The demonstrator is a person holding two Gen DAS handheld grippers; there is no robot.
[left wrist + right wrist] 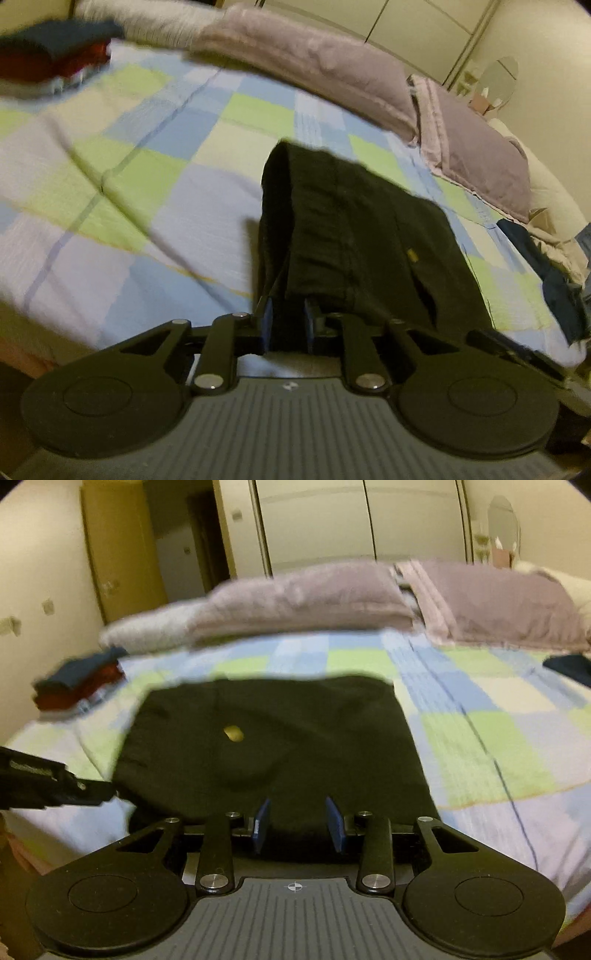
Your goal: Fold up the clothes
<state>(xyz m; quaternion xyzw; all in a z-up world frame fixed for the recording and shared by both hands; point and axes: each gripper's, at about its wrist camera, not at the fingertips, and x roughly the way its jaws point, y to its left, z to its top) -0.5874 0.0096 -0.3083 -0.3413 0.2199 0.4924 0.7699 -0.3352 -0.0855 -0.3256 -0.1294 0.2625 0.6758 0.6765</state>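
blue pads of your left gripper (287, 325) pinch the near edge of a black garment (351, 229) above the checked bedspread (147, 177); your right gripper (298, 827) stands spread at that same near edge.

soft, limp and light by my guess: it sags and doubles over where it is held. take seams or corners, both layers, and keep the edge taut. folded stack (81, 681) sits far left.

**Colours and patterns recorded**

Black garment (273, 746), small yellow mark (233, 734) on its front. Bedspread (155, 177) checked in pale blue, light green, lilac and white. Pillows (306, 598) mauve. Folded stack (55, 55) layered navy over red. Gripper fingertip pads (261, 826) blue, gripper bodies black. Wardrobe doors (314, 520) cream.
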